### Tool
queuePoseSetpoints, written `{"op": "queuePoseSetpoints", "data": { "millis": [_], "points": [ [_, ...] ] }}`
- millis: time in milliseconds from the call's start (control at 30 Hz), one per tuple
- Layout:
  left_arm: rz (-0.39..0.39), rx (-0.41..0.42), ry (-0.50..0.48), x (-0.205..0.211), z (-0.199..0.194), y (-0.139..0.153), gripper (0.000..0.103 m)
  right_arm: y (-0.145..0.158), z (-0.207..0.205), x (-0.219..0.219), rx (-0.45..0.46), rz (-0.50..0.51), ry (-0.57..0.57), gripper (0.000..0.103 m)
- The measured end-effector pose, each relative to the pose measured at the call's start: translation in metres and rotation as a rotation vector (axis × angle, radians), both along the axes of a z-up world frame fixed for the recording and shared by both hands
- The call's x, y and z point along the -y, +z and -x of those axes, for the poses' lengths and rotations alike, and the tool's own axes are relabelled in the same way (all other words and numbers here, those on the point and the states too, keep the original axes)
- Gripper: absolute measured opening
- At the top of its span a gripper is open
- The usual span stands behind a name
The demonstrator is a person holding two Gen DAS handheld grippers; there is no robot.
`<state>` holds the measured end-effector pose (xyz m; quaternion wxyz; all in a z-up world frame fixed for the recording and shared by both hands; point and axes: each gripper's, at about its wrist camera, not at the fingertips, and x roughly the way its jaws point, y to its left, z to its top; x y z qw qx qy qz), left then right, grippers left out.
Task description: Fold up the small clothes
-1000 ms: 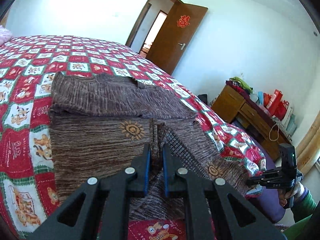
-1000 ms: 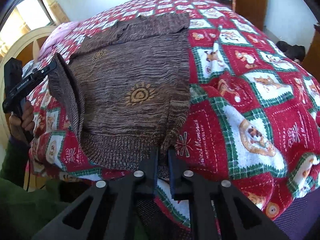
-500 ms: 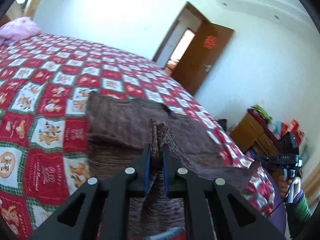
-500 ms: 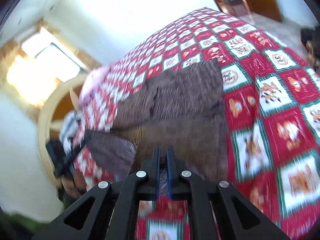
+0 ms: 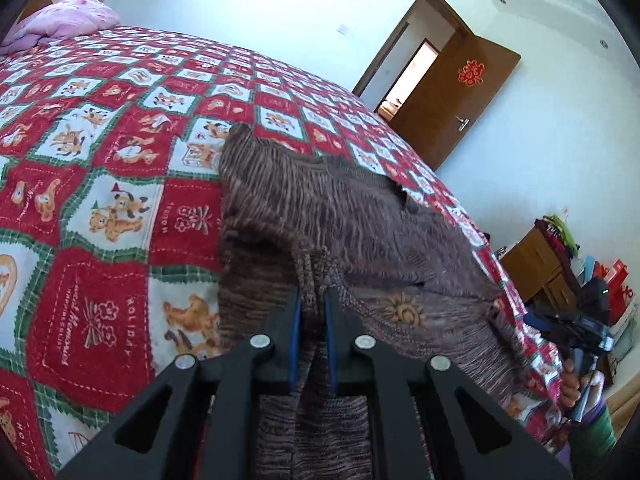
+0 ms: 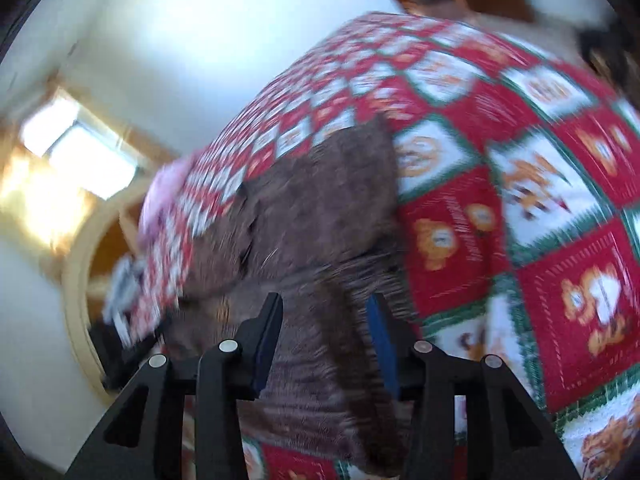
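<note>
1. Sweater [image 5: 360, 216], brown knit with sun motifs: we are seeing it lying on the bed's checked quilt [image 5: 100, 200], its far half doubled over on itself.
2. Left gripper [image 5: 311, 304]: we are pinching a bunched fold of the sweater's near edge between the blue pads, and the cloth is hanging down through them.
3. Right gripper [image 6: 325, 312]: we are holding its fingers spread apart over the sweater's near hem; this view is blurring, so we cannot tell whether the pads touch the cloth.
4. Pink pillow [image 5: 60, 20]: lying at the bed's far corner.
5. Wooden door [image 5: 460, 96]: standing ajar beyond the bed.
</note>
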<state>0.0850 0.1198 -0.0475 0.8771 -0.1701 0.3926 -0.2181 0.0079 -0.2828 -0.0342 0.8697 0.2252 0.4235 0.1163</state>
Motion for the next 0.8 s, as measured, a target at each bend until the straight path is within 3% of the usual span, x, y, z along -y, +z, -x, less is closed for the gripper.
{"op": "queuePoseSetpoints", "data": {
  "millis": [167, 233, 300, 333, 367, 433, 700, 800],
  "points": [
    [-0.044, -0.035, -0.016, 0.001, -0.003, -0.006, 0.012, -0.015, -0.018, -0.06, -0.042, 0.276, 0.167, 0.046],
    [-0.082, -0.038, -0.035, 0.002, -0.002, -0.005, 0.022, -0.03, -0.022, -0.072, -0.07, 0.363, 0.198, 0.046],
    [-0.106, -0.045, -0.062, 0.002, -0.003, -0.005, 0.047, -0.04, -0.019, -0.079, -0.089, 0.432, 0.204, 0.046],
    [-0.108, -0.044, -0.073, 0.001, -0.003, -0.004, 0.052, -0.043, -0.02, -0.079, -0.09, 0.453, 0.19, 0.042],
    [-0.098, -0.037, -0.089, 0.0, -0.004, -0.002, 0.06, -0.044, -0.019, -0.075, -0.08, 0.441, 0.185, 0.025],
    [-0.07, -0.03, -0.117, -0.001, -0.006, 0.001, 0.067, -0.042, -0.017, -0.063, -0.086, 0.369, 0.165, 0.01],
    [-0.122, -0.042, -0.125, 0.015, -0.022, -0.003, 0.069, -0.052, -0.003, -0.036, -0.093, 0.229, 0.079, 0.009],
    [-0.037, -0.077, -0.106, 0.006, -0.027, -0.009, 0.069, -0.054, -0.005, -0.037, -0.094, 0.197, 0.067, 0.009]
  ]
}}
